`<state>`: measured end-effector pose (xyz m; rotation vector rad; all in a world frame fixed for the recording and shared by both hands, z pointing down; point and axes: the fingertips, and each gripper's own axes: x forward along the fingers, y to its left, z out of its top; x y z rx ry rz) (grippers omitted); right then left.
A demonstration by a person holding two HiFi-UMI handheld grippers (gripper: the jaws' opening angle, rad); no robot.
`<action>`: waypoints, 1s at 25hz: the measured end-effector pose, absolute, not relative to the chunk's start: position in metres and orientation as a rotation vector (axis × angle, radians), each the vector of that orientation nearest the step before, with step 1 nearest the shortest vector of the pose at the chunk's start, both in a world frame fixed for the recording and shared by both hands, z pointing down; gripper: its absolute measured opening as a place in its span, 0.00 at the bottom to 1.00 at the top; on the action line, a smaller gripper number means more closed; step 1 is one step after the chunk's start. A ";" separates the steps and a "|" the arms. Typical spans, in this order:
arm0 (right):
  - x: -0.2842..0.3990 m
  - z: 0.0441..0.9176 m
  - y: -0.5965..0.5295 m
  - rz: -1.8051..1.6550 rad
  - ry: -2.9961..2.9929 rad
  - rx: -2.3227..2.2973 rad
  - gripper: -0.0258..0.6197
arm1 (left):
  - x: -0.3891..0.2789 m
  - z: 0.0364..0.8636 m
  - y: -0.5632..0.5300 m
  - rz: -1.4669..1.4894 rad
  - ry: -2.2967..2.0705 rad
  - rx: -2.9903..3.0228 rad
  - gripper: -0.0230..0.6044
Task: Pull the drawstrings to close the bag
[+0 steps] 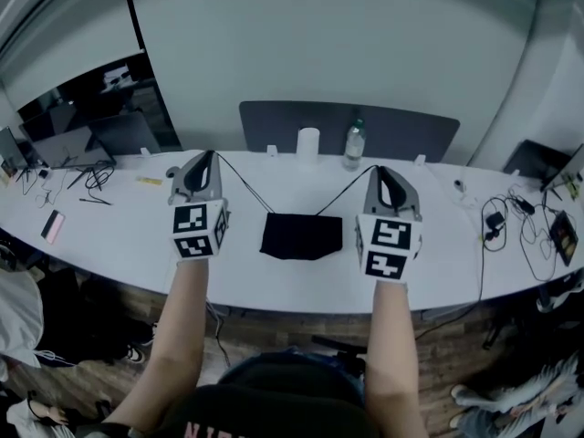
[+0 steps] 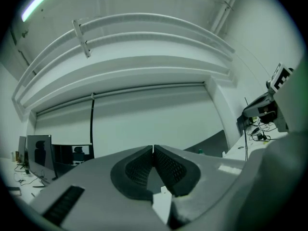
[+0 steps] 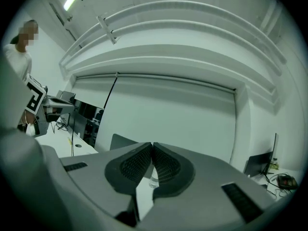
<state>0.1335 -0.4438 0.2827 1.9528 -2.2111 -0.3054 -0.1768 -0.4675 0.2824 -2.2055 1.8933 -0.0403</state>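
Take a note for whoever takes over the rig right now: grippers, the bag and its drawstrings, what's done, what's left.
Left gripper: jaws shut, left drawstring runs taut to its tip.
Right gripper: jaws shut, right drawstring taut to its tip.
Black bag: flat on the white table, between the grippers.
Done: both strings gripped and stretched outward.
Left: pull further apart; the bag's mouth does not look cinched yet.

Office-type workroom. Long white counter (image 1: 119, 245); dark monitors (image 1: 82, 140) at 10 o'clock; grey divider panel (image 1: 411, 135) at 12; loose cables (image 1: 520, 222) at 3; ceiling strip light (image 2: 41, 4).
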 end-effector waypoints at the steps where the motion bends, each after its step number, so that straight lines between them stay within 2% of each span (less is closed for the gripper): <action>1: 0.129 0.281 -0.443 -0.325 -2.220 1.943 0.05 | -0.174 0.280 -0.466 -0.027 1.882 -2.204 0.05; 25: 0.108 0.261 -0.422 -0.502 -2.311 1.928 0.05 | -0.164 0.252 -0.436 0.125 1.773 -2.164 0.05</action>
